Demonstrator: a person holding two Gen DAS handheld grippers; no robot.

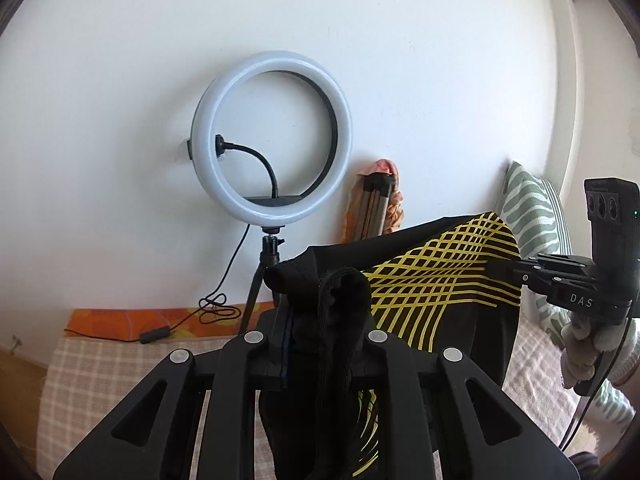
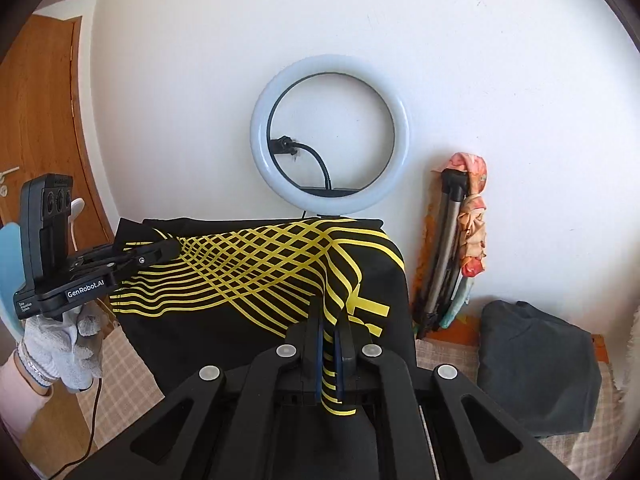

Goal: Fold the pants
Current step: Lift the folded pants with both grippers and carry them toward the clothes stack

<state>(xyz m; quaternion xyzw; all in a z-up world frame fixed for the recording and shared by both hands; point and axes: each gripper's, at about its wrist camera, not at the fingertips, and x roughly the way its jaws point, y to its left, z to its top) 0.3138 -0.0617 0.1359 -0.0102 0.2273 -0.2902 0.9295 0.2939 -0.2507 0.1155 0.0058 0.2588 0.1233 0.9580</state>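
Pants (image 2: 256, 264), black with a yellow lattice print, hang stretched in the air between both grippers, above a checked bed cover (image 2: 120, 376). Left gripper (image 1: 320, 304) has its jaws pinching a bunched black edge of the cloth; right gripper (image 2: 330, 332) has its jaws pressed together on a yellow-striped fold. Behind stands a ring light (image 2: 330, 136) against the white wall (image 2: 480, 60); a dark folded garment (image 2: 536, 368) lies on the bed to the right.

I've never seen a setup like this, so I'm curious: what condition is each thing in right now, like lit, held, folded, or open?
Black pants with yellow lines: lifted, stretched between both tools.
Left tool: shut on a bunched black edge.
Right tool: shut on the striped fabric.
Ring light: lit, upright on its stand.
Folded tripod: legs closed, leaning on the wall.
Dark grey garment: folded, lying on the checked cover.
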